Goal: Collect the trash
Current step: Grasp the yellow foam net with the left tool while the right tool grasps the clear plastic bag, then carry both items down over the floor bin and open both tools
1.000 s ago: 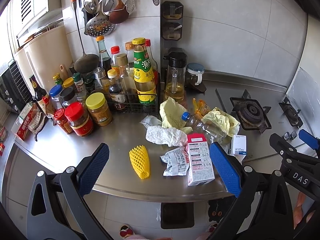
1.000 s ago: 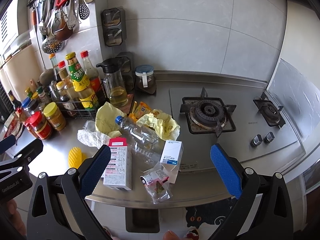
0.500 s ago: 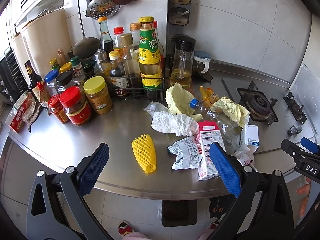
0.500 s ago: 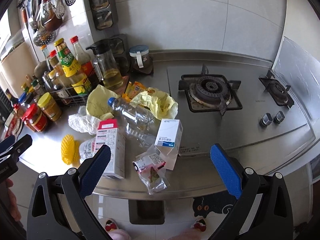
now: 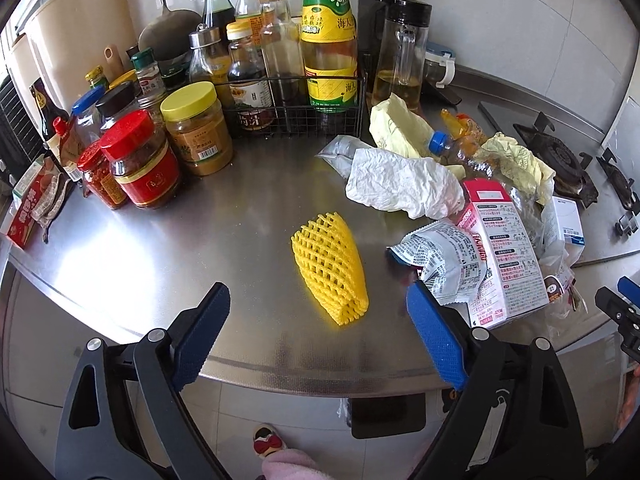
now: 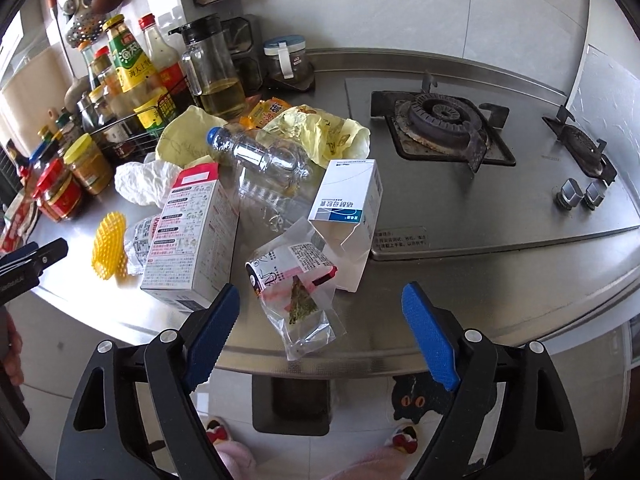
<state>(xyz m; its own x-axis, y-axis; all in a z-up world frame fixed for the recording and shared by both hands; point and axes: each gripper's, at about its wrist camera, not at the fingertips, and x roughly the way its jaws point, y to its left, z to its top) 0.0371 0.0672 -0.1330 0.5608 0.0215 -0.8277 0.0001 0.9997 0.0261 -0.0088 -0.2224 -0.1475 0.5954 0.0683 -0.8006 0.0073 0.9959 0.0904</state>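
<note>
Left wrist: yellow foam net point(image 5: 330, 266) between open jaws.

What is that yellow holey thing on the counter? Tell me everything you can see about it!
The yellow net sleeve looks like soft foam mesh, the kind wrapped around fruit. It is bright yellow with diamond-shaped holes all over, tube-shaped and squashed flat. It looks empty. It lies on its side on the shiny metal counter, near the front edge, apart from the other trash. A crinkled printed wrapper lies close on one side, but they do not seem to touch. Nothing holds it.
</note>
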